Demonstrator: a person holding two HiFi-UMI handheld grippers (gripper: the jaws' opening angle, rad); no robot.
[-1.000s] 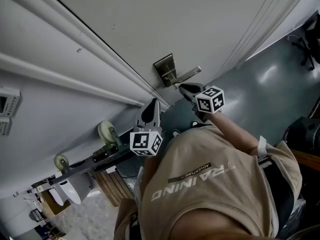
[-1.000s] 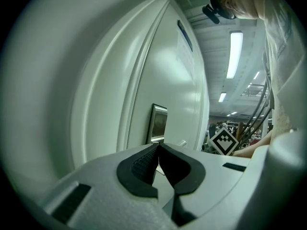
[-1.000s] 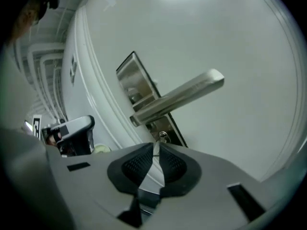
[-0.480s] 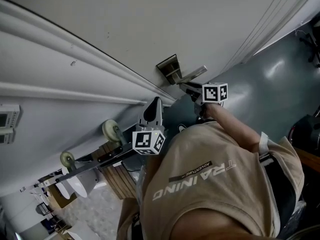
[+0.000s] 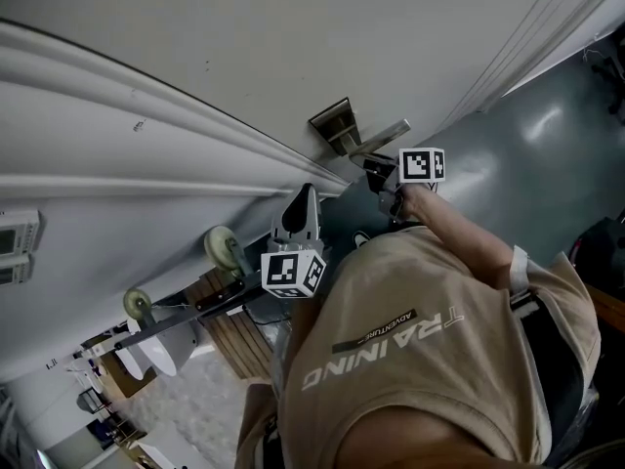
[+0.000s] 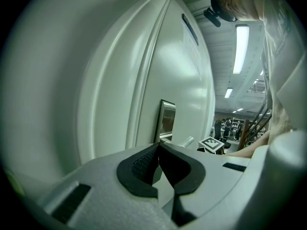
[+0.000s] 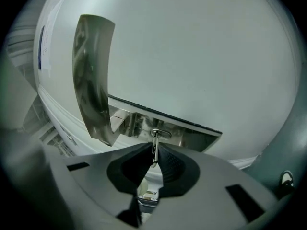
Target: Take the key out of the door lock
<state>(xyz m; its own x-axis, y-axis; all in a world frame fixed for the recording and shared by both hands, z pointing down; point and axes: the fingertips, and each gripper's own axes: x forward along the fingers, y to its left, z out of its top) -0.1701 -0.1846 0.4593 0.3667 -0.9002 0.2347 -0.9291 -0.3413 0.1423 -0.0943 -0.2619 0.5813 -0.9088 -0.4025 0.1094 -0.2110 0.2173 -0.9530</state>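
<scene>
So the right gripper (image 7: 153,152) is up against the door (image 5: 293,47), and in the right gripper view its jaws are pinched together on the key (image 7: 154,150). The thin metal strip runs from the lock cylinder (image 7: 156,133) straight down into the gap between the black pads, right about the middle of the frame. The key is not out yet; its far end is seated in the cylinder on the shiny lock plate (image 7: 192,137). The lever handle (image 7: 92,80) hangs in the upper left of that view, just beside the cylinder.

In the head view all this sits in the upper middle: the plate, the handle sticking out to the right, and the right gripper's marker cube (image 5: 422,164) just under it.

The left gripper (image 6: 158,145) isn't doing anything with the lock. In the left gripper view its jaw tips meet and there's nothing between them. It points toward the door, low and left of centre in the head view, well apart from the lock. The person's tan shirt (image 5: 430,360) fills the lower right.
</scene>
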